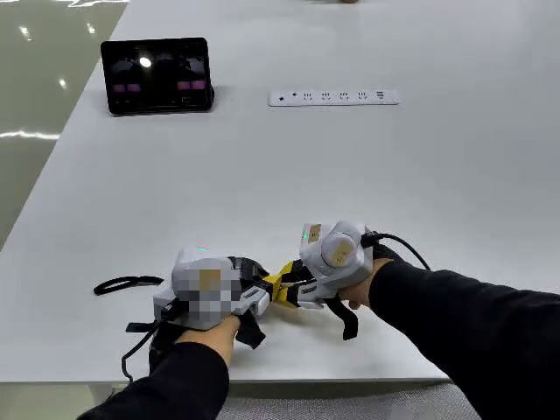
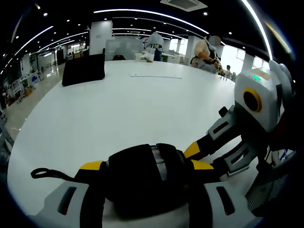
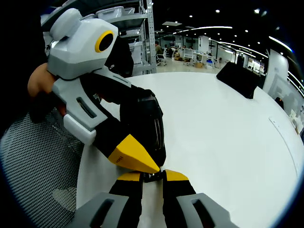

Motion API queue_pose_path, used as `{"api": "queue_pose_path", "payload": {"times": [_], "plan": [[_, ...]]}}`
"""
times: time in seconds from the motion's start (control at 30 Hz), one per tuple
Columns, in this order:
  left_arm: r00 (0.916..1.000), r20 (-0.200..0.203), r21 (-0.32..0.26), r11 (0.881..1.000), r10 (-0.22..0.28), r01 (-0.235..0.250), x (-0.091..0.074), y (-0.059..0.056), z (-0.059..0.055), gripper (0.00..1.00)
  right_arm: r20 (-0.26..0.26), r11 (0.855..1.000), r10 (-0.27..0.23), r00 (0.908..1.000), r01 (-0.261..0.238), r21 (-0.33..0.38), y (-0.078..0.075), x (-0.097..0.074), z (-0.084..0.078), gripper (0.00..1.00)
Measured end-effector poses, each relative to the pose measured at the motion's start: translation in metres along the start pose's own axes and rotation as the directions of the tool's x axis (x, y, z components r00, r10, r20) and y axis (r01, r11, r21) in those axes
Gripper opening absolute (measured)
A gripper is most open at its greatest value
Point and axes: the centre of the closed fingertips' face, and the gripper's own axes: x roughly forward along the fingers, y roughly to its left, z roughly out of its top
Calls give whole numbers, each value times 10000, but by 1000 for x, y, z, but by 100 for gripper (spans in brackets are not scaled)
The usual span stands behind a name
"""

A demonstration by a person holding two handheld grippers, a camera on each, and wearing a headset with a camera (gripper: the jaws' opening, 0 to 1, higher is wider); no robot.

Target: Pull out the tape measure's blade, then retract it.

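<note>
Near the front edge of the white counter [image 1: 350, 175], head view: the left tongs [image 1: 267, 289] and the right tongs [image 1: 293, 290], both grey-bodied with yellow-tipped black jaws, point toward each other. They meet at a black, round-bodied tape measure [image 1: 248, 267] held between the two hands. A black strap loop [image 1: 122, 283] lies on the counter to the left of the left hand. Well apart, toward the far side, stand a black rectangular tablet with a lit screen [image 1: 157, 74] and a flat white power strip [image 1: 333, 97]. Left gripper view: the left tongs are clamped on the tape measure [image 2: 147, 178], one yellow tip on each side of its case. The strap loop [image 2: 47, 173] runs out to the left over the counter. The right tongs [image 2: 198, 151] enter from the right and reach the far side of the case. The tablet [image 2: 83, 69] and power strip [image 2: 156, 75] appear far back, with people [image 2: 204, 57] beyond the counter's end. Right gripper view: the right tongs [image 3: 153, 176] are drawn together, nipping a small dark end tab [image 3: 153, 177] that sits right at the case's lower edge. The tape measure [image 3: 145, 121] stands just above, gripped by the left tongs, one yellow tip [image 3: 133, 156] of which lies against the case beside the tab. A grey mesh surface [image 3: 33, 156] lies off the counter's edge at the lower left.
</note>
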Motion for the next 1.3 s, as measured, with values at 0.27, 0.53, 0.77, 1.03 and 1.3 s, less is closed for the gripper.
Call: {"api": "queue_pose_path", "payload": {"times": [0.27, 0.53, 0.77, 1.03, 1.3], "plan": [[9998, -95, -658, 9977, -190, 183, -1, 1, -2, 66, -93, 9995, -202, 9998, 204, 225, 0, -3, -4, 15], [9993, -92, -956, 9947, -374, 364, -4, 2, 0, 66, -91, 9981, -490, 9988, 493, 361, 0, -14, -6, 18], [9981, 370, -1226, 9910, -492, 534, -12, 8, 18, 72, 109, 9953, -772, 9970, 764, 598, -2, -28, -3, 21], [9812, 172, -703, 9787, -1923, 1930, -16, 4, 23, 98, 329, 9879, -1205, 9922, 1166, 1020, -3, -44, -5, 25], [9725, 113, -325, 9720, -2326, 2328, -30, 24, 22, 99, 441, 9797, -1604, 9861, 1536, 1291, -4, -60, -8, 29]]}}
